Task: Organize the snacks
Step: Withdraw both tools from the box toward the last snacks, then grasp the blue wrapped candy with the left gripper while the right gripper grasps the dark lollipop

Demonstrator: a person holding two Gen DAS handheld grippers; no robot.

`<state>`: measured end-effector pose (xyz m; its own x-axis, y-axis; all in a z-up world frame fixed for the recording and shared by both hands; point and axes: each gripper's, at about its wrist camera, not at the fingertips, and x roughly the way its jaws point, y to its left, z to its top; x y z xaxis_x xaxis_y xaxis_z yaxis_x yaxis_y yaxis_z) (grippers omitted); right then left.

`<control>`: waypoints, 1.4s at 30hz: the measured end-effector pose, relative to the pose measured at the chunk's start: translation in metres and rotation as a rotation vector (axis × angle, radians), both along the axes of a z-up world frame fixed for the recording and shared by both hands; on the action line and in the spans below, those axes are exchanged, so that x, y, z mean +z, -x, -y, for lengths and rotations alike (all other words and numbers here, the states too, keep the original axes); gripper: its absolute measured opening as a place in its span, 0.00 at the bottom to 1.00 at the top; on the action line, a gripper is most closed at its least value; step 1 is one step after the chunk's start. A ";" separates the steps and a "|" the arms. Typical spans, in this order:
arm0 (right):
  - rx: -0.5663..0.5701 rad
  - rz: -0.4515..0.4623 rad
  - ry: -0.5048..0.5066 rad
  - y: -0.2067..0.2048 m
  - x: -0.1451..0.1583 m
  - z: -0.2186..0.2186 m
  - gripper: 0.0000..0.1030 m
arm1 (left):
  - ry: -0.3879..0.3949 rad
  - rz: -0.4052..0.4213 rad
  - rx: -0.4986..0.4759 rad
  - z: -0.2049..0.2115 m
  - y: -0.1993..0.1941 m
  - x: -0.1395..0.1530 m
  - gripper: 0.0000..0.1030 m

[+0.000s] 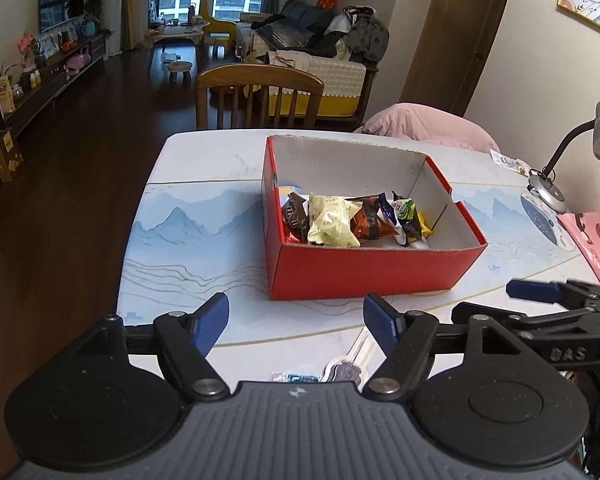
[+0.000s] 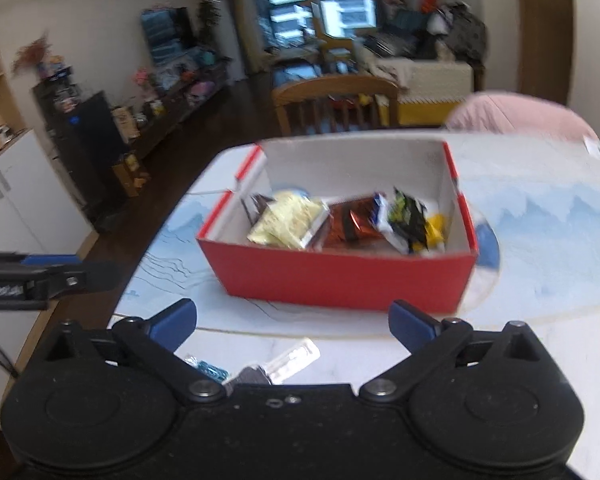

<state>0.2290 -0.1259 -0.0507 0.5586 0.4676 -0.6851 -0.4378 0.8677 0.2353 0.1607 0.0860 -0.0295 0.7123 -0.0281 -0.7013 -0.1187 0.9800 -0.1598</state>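
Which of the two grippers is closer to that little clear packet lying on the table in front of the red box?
Left, though only narrowly. The clear packet lies just below the left gripper, toward its right finger. The right gripper hovers over it too, with the packet about midway beneath.

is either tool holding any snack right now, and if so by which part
Nothing is held. The left tool and the right tool both stand open and empty above the white table; the snack packets lie in the red cardboard box.

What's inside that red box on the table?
The red box holds a heap of wrapped snacks: a pale yellow packet, a brown one, an orange-brown one and a green-black one. Whatever lies beneath them is hidden.
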 end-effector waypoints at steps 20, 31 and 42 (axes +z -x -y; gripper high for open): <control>-0.092 -0.146 0.103 -0.012 -0.089 -0.055 0.98 | 0.035 -0.062 0.104 -0.024 0.045 -0.039 0.72; -0.116 -0.157 0.233 -0.017 -0.116 -0.090 0.95 | 0.050 -0.121 0.180 -0.046 0.062 -0.053 0.72; -0.020 -0.156 0.287 -0.006 -0.125 -0.076 0.95 | 0.075 -0.153 0.178 -0.047 0.051 -0.061 0.72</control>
